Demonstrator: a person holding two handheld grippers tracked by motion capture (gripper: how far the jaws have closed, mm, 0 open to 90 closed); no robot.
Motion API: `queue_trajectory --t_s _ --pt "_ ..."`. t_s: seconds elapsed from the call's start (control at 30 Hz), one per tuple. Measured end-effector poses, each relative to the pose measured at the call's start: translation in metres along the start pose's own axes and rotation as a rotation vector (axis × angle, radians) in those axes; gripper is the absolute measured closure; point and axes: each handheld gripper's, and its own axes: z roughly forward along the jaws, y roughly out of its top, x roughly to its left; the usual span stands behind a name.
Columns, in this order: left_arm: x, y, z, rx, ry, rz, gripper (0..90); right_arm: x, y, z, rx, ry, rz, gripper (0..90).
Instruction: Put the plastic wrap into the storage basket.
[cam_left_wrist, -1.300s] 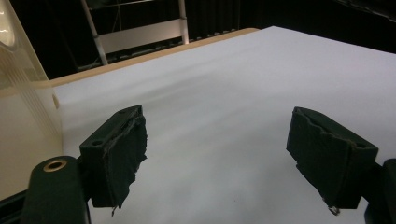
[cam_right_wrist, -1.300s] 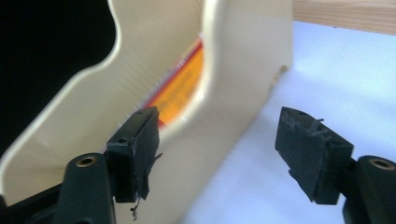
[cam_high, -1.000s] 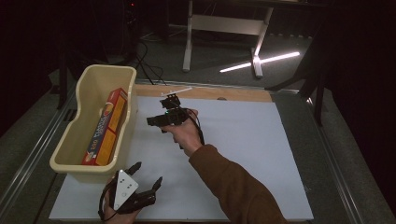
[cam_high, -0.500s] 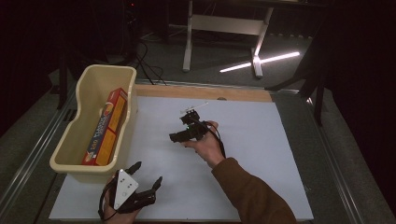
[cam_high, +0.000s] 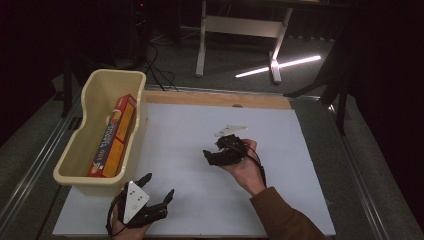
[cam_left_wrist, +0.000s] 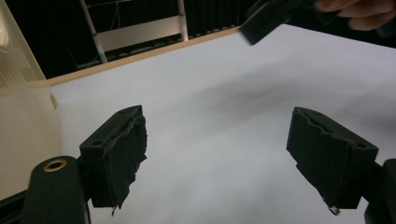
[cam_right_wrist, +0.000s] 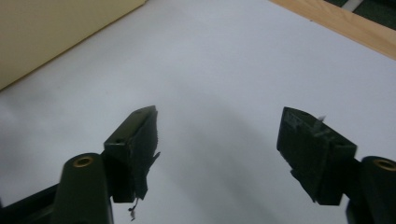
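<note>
The right gripper hovers over the middle of the white table sheet, its 2 jaws apart with only bare sheet between them after just closing a little, and the left gripper sits near the sheet's front edge with its 2 jaws spread wide and empty. The nearest thing is the red and yellow box, lying lengthwise inside the cream tub at the sheet's left edge, well apart from the right gripper and just beyond the left one. Between the right gripper and the tub only open sheet lies; the tub's near wall stands ahead of it, and a wooden strip borders the far edge.
</note>
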Motion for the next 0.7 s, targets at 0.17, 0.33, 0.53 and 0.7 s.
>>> queue_trajectory --t_s 0.17,0.33,0.53,0.7 --pt "0.000 0.000 0.001 0.007 0.002 -0.001 19.8 -0.007 -0.023 -0.017 -0.034 -0.027 -0.023 29.6" --pt "0.000 -0.001 0.002 0.017 0.005 -0.005 19.9 -0.013 -0.049 -0.036 -0.095 -0.059 -0.049 30.1" --pt "0.001 -0.001 0.003 0.023 0.003 -0.013 20.0 -0.037 -0.087 -0.051 -0.089 -0.077 0.003 32.0" --pt "0.001 -0.001 0.004 0.032 0.005 -0.012 20.0 -0.055 -0.116 -0.063 -0.084 -0.098 0.046 33.2"
